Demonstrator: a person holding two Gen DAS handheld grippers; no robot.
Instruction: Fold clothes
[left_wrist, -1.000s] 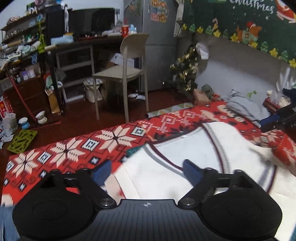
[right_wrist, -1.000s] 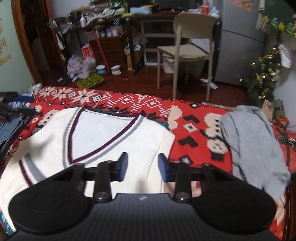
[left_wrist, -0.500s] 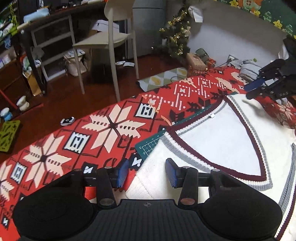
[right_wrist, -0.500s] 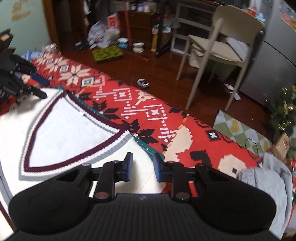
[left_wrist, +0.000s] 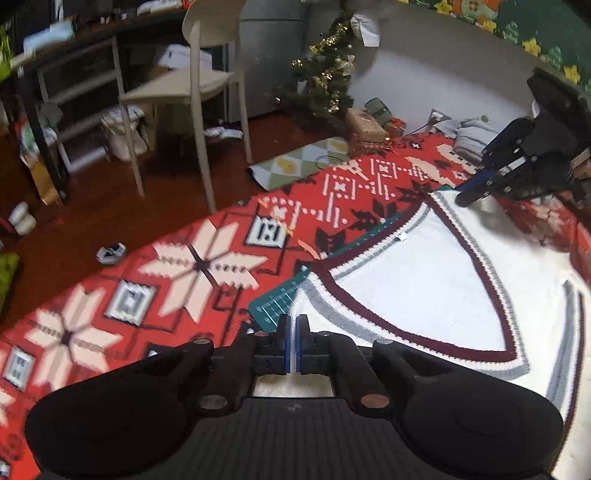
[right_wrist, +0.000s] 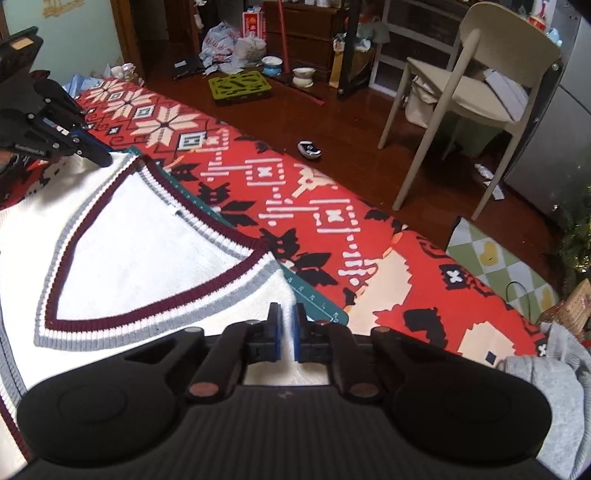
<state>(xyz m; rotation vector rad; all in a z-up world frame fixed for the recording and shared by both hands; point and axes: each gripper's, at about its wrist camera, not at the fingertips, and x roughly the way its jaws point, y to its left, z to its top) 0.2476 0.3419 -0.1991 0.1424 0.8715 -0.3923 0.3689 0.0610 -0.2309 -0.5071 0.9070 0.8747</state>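
Sweater (left_wrist: 424, 295), white knit with a maroon-and-grey V-neck band, lies flat and face up on the red patterned blanket (left_wrist: 207, 266). A green cutting mat (left_wrist: 277, 302) shows under its top edge.

My left tongs (left_wrist: 294, 332) sit at 6 o'clock in the left wrist view. Their jaws have just been closing and now stand nearly together, with a thin fold of white knit pinched between the blue pads at the sweater's shoulder, beside the mat corner.

My right tongs (right_wrist: 286, 325) sit at 6 o'clock in the right wrist view. Their jaws have likewise just been closing to a narrow gap, clamped on white knit at the opposite shoulder, just short of the mat edge.

Each tool is visible from the other's camera: right tongs at 2 o'clock in the left view, left tongs at 10 o'clock in the right view, tips down on the shoulders.

Grey garment (right_wrist: 546, 373) lies bunched at 4 o'clock in the right view. Beige chair (right_wrist: 476, 81) stands on the wooden floor at 1 o'clock.
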